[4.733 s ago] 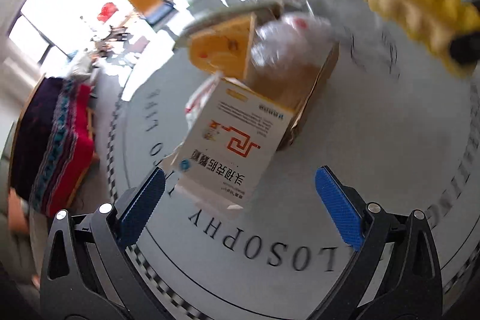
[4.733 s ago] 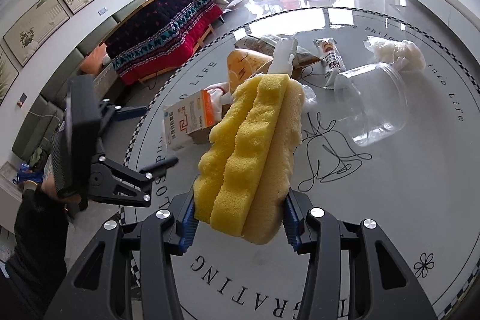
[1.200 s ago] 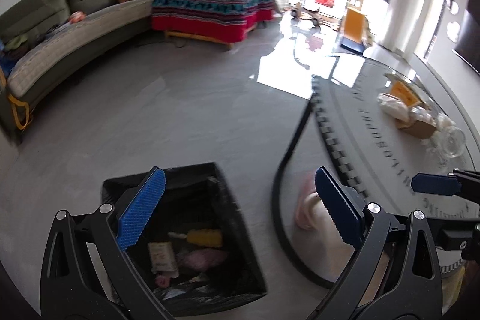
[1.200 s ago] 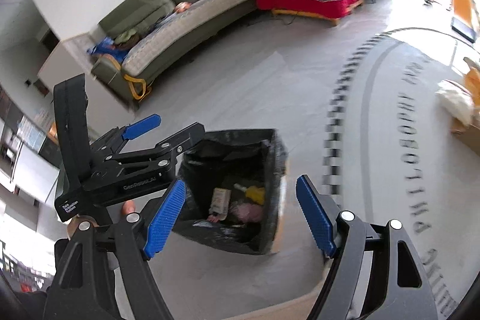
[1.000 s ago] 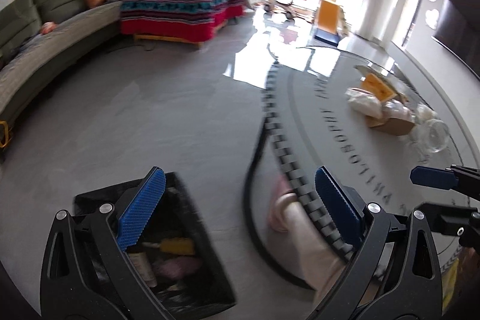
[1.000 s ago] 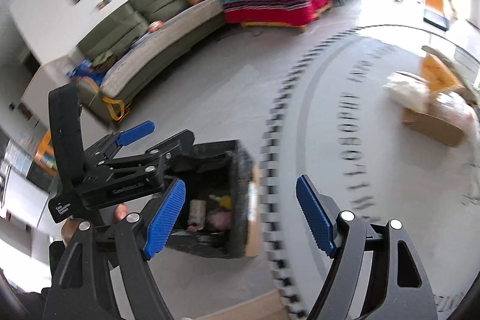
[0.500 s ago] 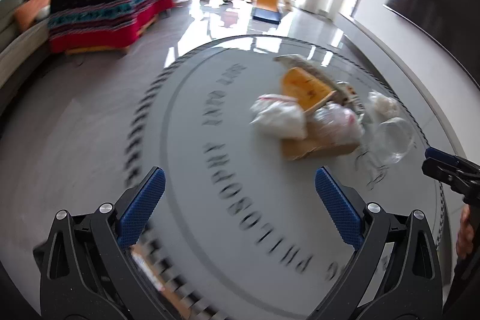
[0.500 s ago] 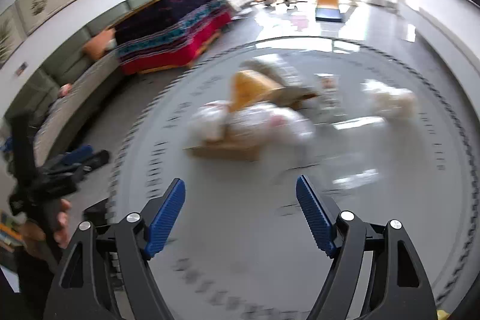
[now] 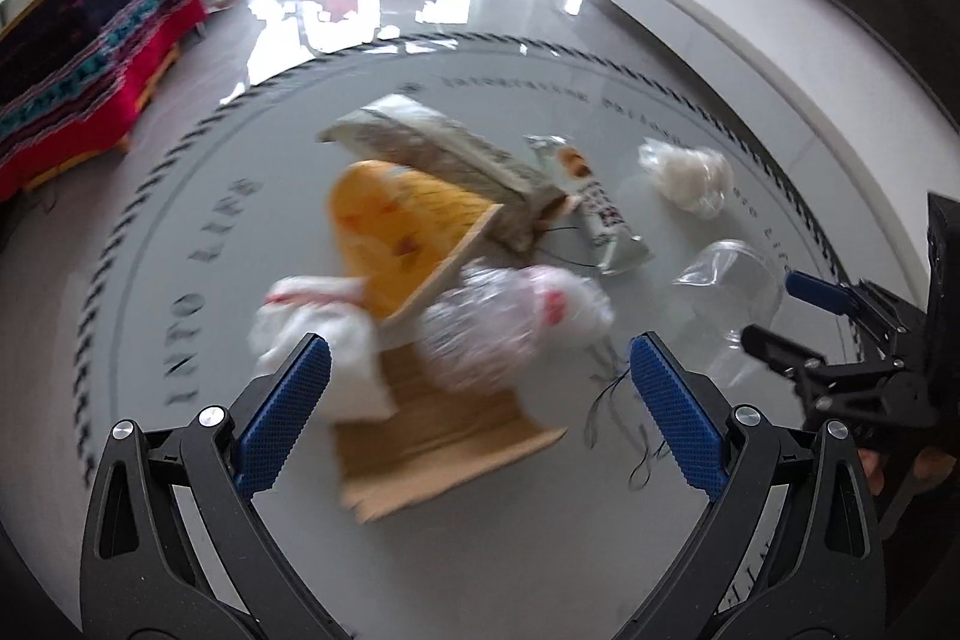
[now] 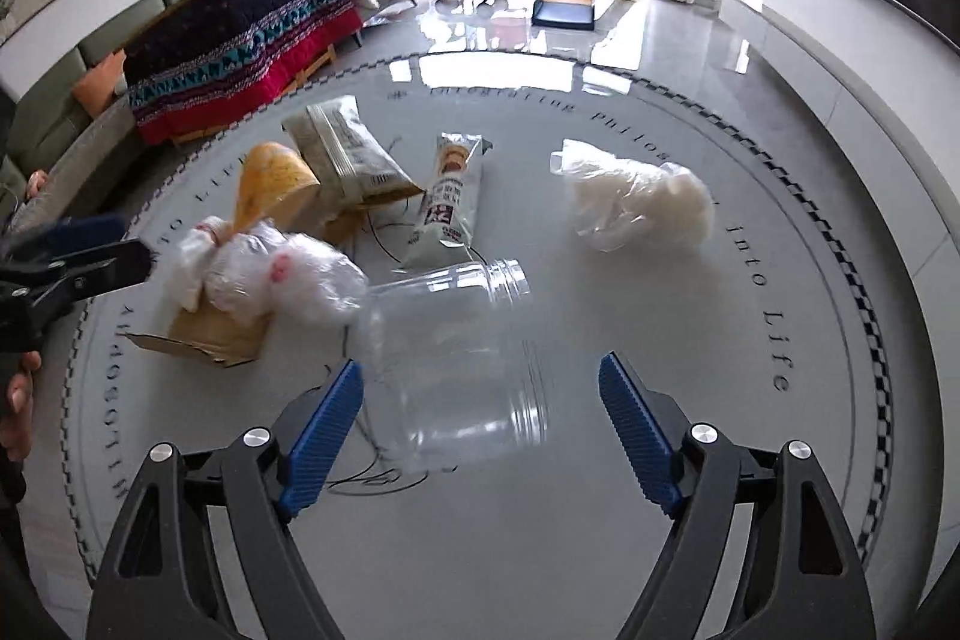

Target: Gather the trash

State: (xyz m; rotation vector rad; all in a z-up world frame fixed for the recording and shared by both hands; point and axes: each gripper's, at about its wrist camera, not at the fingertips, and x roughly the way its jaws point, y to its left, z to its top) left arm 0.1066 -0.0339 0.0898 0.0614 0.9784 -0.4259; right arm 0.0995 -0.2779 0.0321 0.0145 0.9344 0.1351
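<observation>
Glossy round table (image 10: pixel 600 520), clear ribbed jar (image 10: pixel 456 358)

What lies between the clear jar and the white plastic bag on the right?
Bare tabletop only, in the right wrist view: the clear jar and white plastic bag lie apart.

You've got a glossy, reflective table (image 10: pixel 690 490) under a clear smooth plastic jar (image 10: pixel 456 364), crinkly thin plastic bags (image 10: pixel 636 202), matt brown cardboard (image 9: pixel 444 436), and shiny foil-like wrappers (image 10: pixel 450 196); your pads (image 10: pixel 321 430) look ridged blue.
</observation>
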